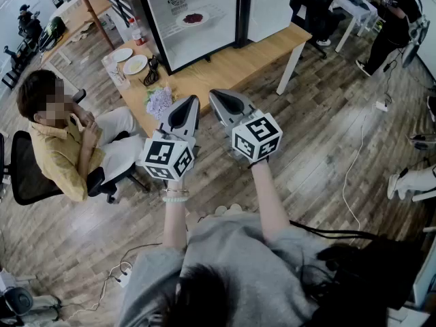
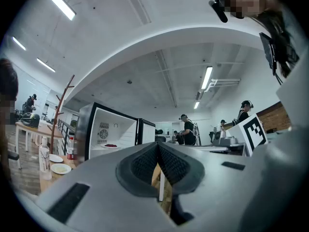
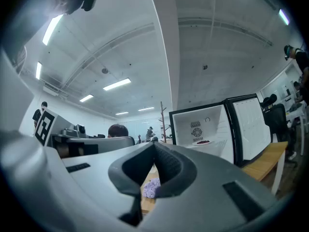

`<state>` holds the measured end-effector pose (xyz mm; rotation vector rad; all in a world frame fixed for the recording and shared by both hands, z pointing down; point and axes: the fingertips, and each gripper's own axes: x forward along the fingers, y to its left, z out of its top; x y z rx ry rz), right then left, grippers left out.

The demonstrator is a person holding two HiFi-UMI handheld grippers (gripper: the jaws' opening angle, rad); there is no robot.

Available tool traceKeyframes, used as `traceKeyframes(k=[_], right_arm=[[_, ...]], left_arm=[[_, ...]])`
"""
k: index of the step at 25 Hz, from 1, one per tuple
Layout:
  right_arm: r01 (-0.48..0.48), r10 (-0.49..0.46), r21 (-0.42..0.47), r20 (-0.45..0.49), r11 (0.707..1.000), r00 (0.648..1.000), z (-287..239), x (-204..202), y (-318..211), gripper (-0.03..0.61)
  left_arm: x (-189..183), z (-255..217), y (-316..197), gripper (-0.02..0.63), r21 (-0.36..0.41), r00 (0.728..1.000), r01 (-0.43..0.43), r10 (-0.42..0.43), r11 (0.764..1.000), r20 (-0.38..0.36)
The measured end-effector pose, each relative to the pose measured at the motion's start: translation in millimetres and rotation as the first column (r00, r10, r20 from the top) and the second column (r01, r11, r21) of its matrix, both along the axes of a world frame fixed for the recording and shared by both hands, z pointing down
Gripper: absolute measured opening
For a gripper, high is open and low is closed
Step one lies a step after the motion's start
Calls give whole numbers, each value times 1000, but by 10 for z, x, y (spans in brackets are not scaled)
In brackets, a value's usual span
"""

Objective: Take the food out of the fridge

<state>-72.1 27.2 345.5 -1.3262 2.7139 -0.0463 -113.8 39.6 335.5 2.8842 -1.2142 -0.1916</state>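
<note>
Nearest the head camera, the person's own hair and grey top are cut off by the lower edge, and two arms reach out level from there. The left gripper [image 1: 193, 101] and right gripper [image 1: 214, 94] sit side by side, each with its jaws pressed together on nothing. Just beyond their tips runs the near edge of a table [image 1: 238, 63], where a purple clump [image 1: 159, 101] lies half hidden behind the left gripper; what it is cannot be made out. A seated person [image 1: 61, 135] is at the table's left end, near two plates [image 1: 135, 64] and a bottle [image 1: 138, 33]. Farther back on the table stands the fridge [image 1: 218, 43], door [image 1: 269, 5] swung open and top cropped. Its one visible shelf carries a dish of dark red food [image 1: 193, 18], well apart from both grippers and too small to identify.
</note>
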Motion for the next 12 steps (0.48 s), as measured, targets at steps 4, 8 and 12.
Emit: traceKeyframes(k=[4,8,12], right_arm=[[-8,8,4,1,1000,1000,13,23,-25,8],[-11,11,-2,2,1000,1000,64,73,-49,8],[-12,12,-15,8,1000,1000,120,131,-61,8]], left_arm=[[25,22,-30,8,-6,1000,-6,6,1000,-13],[79,80,-42,8,-16,1000,-12,12,1000,-7],[127,113,-56,8,-23,1000,-12,12,1000,-3]])
